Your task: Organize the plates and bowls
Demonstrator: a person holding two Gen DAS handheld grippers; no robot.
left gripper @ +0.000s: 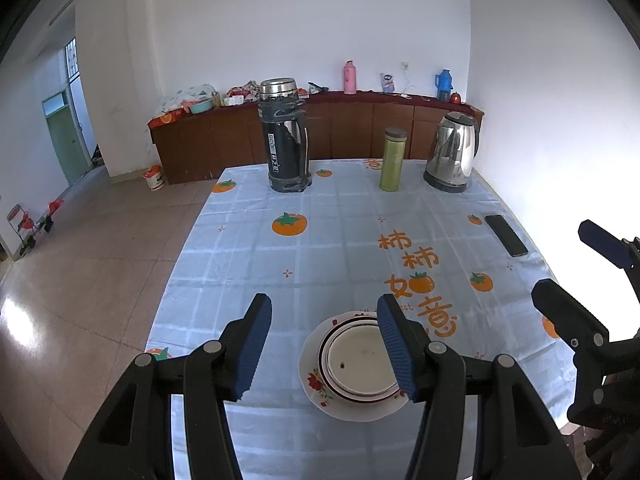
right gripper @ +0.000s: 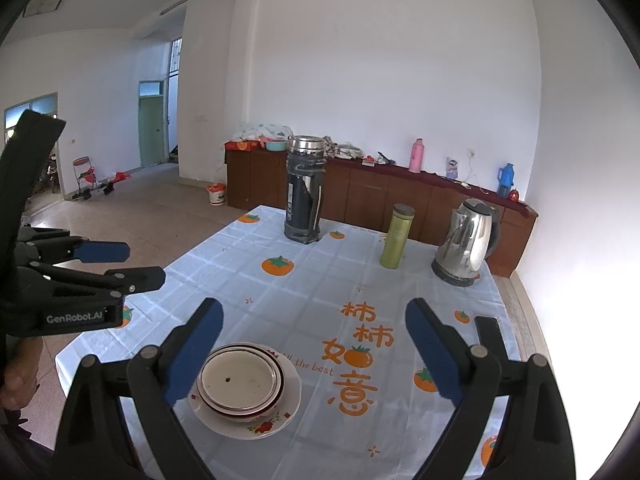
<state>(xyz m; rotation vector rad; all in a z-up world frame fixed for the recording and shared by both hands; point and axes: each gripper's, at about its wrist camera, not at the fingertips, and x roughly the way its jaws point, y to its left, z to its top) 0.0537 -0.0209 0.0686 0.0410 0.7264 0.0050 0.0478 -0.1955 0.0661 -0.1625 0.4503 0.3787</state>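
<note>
The stack of dishes [right gripper: 244, 390] sits near my edge of the table [left gripper: 340, 240]: a floral-rimmed plate [left gripper: 316, 380] at the bottom, a red-banded dish on it, and a shallow white bowl [left gripper: 356, 364] nested on top with a few dark specks inside. My left gripper [left gripper: 324, 346] hangs just above it with both fingers spread wide and nothing between them; the right finger's ribbed blue pad [left gripper: 394, 348] overlaps the stack's right rim in view, though I cannot tell if it touches. My right gripper [right gripper: 314, 352] is likewise released and empty, hovering to the right of the stack, over the orange lettering on the tablecloth [right gripper: 280, 292]. The cloth around the dishes is bare on the left, the right and toward the middle, and the table's left edge drops off to the tiled floor [left gripper: 100, 248]. Along the far end stand a tall dark thermos [left gripper: 286, 136], a green bottle [left gripper: 393, 160] and a steel electric kettle [left gripper: 452, 158], well apart from the dishes; a black phone [left gripper: 506, 235] lies near the right edge. Beyond the table a brown sideboard [left gripper: 352, 128] runs along the white wall, carrying a pink flask [left gripper: 350, 77], a blue flask [left gripper: 444, 85] and assorted clutter.
</note>
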